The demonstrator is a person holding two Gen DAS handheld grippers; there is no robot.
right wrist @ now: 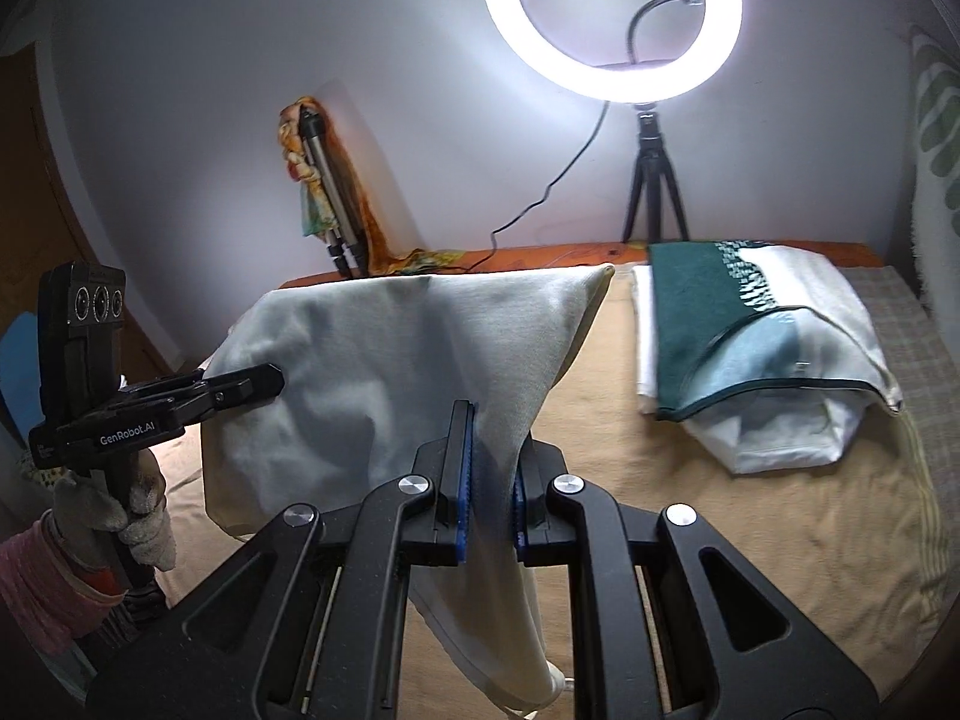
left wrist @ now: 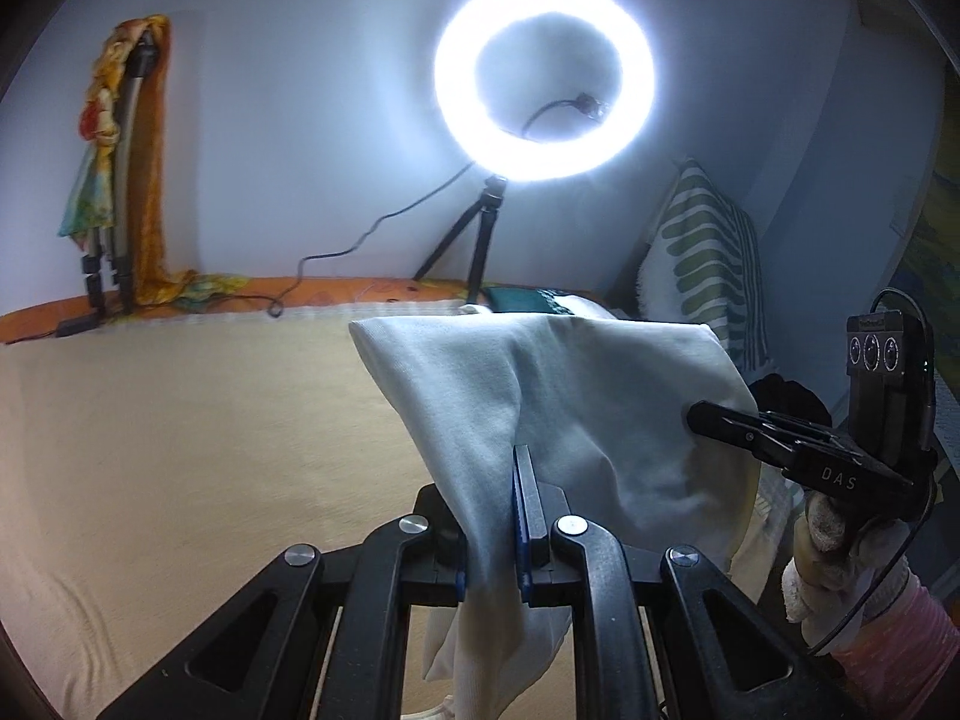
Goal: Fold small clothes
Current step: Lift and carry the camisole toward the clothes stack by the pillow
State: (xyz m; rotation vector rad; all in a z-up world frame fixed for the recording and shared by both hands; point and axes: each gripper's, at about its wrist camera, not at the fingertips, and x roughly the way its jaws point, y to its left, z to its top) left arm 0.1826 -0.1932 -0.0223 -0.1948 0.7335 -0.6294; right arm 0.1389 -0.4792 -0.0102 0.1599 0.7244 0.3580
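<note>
Beige bedding (left wrist: pixel 180 450) spreads under me, and both of my grippers hold one pale garment (left wrist: pixel 570 420) up above it. Nearest, my left gripper (left wrist: pixel 492 540) has its jaws closed tight on a fold of the cloth at six o'clock in its view; my right gripper (right wrist: pixel 489 498) pinches another part the same way, its blue pads pressed into the fabric. Between them the garment hangs slack. Farther off, at two o'clock from my right gripper, folded clothes (right wrist: pixel 750 348) lie stacked, green over white, perhaps two or three pieces. Beyond, a lit ring light (right wrist: pixel 612 18) stands on its tripod (right wrist: pixel 654 180) by the wall.
</note>
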